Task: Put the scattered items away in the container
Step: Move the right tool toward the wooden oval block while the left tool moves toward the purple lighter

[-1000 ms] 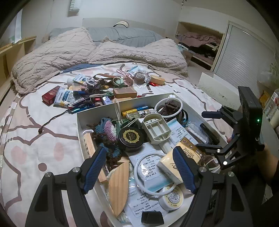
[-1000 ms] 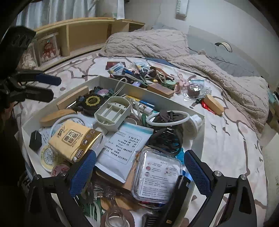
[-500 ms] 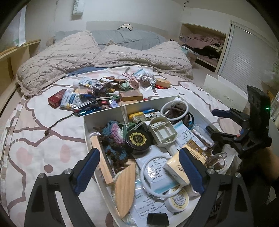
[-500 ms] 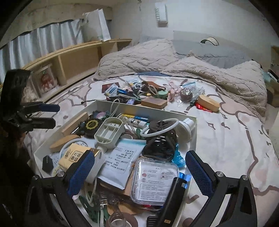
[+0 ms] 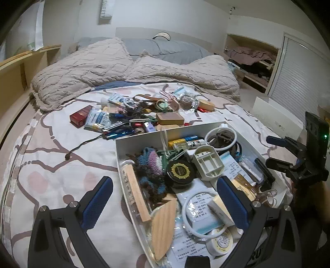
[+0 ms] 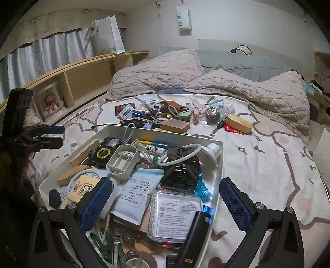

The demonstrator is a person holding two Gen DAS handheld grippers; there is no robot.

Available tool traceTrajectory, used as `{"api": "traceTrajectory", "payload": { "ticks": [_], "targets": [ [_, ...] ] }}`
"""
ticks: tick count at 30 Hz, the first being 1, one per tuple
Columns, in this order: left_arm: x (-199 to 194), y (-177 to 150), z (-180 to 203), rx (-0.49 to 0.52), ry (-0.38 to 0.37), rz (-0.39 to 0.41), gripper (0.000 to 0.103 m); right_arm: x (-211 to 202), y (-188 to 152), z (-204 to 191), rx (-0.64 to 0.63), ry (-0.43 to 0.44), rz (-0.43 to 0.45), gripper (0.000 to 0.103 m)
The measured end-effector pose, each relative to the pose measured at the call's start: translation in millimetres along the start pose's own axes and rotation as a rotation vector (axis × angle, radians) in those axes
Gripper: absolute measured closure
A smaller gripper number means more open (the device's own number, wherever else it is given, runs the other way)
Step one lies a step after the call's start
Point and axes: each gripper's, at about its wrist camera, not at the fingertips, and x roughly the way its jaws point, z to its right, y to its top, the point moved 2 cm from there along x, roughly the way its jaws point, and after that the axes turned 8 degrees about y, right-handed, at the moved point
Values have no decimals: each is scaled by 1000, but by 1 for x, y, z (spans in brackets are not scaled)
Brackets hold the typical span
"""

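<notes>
Risk of overflow: white tray (image 6: 218, 162) heaped high at 6 o'clock, scattered clutter (image 5: 132, 117) at 12. Left gripper (image 5: 165, 204) and right gripper (image 6: 165, 202) spread wide, empty; could dislodge piled items.

You are facing a bed (image 5: 61, 169) covered by a white sheet with pink spots and brown branching lines. A rumpled beige textured blanket (image 5: 99, 68) is lying across its far end, with a grey pillow (image 5: 165, 49) sitting behind it against a pale headboard. Plain white walls (image 6: 257, 22) are surrounding you, and a small white sign (image 6: 183, 18) is hanging on one. A low wooden shelf unit (image 6: 82, 76) is running along one side under pale curtains (image 6: 45, 55). On the other side, an open closet nook (image 5: 251, 61) is holding piled clothes beside a white louvred door (image 5: 301, 82). Dim indoor light is filling the room.
</notes>
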Motion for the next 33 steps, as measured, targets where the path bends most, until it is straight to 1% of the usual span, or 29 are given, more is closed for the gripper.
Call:
{"api": "traceTrajectory", "payload": {
  "ticks": [3, 8, 17, 26, 29, 33],
  "targets": [
    [0, 1, -4, -1, 26, 10, 2, -3, 1, 5, 10, -14, 8, 0],
    [1, 2, -13, -6, 72, 24, 2, -11, 2, 22, 43, -66, 27, 0],
    [5, 5, -37, -48, 141, 31, 2, -21, 0, 65, 161, -169, 19, 0],
    [16, 3, -58, -87, 203, 7, 2, -21, -11, 99, 258, -253, -27, 0],
    [22, 2, -66, -105, 219, -13, 2, -17, -16, 107, 298, -266, -60, 0],
    [28, 1, -77, -136, 242, -27, 2, -15, -20, 114, 324, -281, -80, 0]
  ]
}}
